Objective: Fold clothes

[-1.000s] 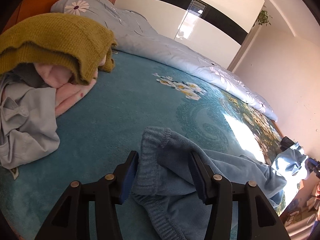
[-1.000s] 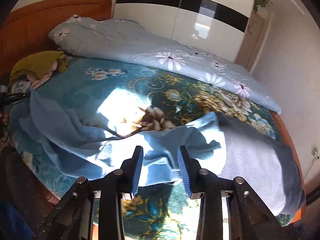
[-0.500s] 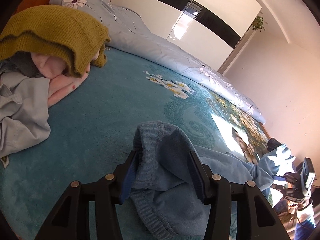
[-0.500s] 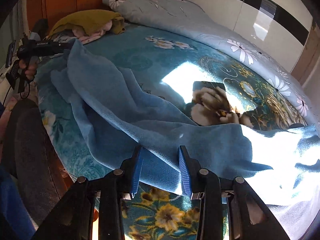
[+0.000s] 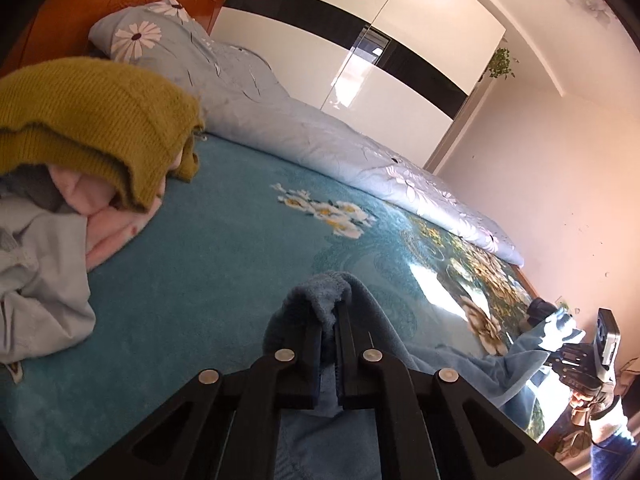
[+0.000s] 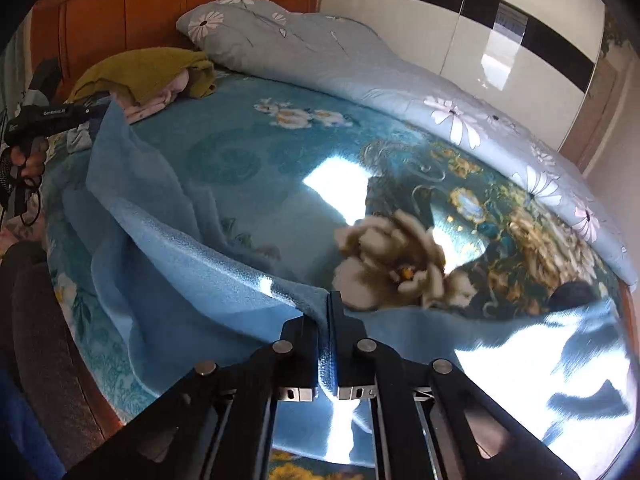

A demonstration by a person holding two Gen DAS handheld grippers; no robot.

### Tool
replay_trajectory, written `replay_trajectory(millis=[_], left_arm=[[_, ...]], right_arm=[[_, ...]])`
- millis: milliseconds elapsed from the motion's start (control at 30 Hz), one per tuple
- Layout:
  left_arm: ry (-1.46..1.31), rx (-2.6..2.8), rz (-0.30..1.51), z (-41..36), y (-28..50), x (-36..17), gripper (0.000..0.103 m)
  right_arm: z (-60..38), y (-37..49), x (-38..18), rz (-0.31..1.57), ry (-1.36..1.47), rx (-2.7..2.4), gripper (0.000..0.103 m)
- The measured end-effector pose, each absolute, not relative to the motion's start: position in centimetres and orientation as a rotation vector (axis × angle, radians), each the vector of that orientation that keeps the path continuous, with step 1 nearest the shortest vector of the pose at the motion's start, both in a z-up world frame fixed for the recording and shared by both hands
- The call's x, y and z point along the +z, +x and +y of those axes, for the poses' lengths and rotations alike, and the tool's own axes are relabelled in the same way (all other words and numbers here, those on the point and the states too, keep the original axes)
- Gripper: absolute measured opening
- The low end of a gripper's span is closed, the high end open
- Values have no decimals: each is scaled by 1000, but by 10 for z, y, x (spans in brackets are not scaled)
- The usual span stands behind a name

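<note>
Teal flowered bedspread (image 5: 224, 248) lies under a blue fleece garment (image 6: 168, 240) that hangs stretched between both tools. Left gripper (image 5: 329, 320) is closed tight on its ribbed hem; right gripper (image 6: 323, 312) pinches its other edge, fingers nearly together.

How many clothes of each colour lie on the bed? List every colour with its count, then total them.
Mustard-yellow knitted sweater: 1
Pink fleecy garment: 1
Pale grey cotton shirt: 1
Blue fleece garment: 1
Total: 4
</note>
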State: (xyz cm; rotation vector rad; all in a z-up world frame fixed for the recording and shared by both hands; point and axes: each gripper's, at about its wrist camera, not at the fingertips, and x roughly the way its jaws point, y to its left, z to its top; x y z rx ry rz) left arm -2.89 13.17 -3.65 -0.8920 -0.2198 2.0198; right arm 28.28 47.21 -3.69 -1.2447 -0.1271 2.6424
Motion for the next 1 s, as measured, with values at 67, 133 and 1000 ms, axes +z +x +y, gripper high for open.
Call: replay_trajectory(millis=[67, 133, 1000], left_arm=[[-866, 2042, -236, 138, -46, -16, 5], [-846, 2067, -240, 146, -65, 2, 5], [-1283, 2202, 69, 265, -235, -93, 47]], right_arm=[[493, 268, -13, -125, -1142, 2639, 3], [512, 243, 10, -111, -1071, 2631, 3], [620, -30, -72, -142, -1357, 2366, 53]])
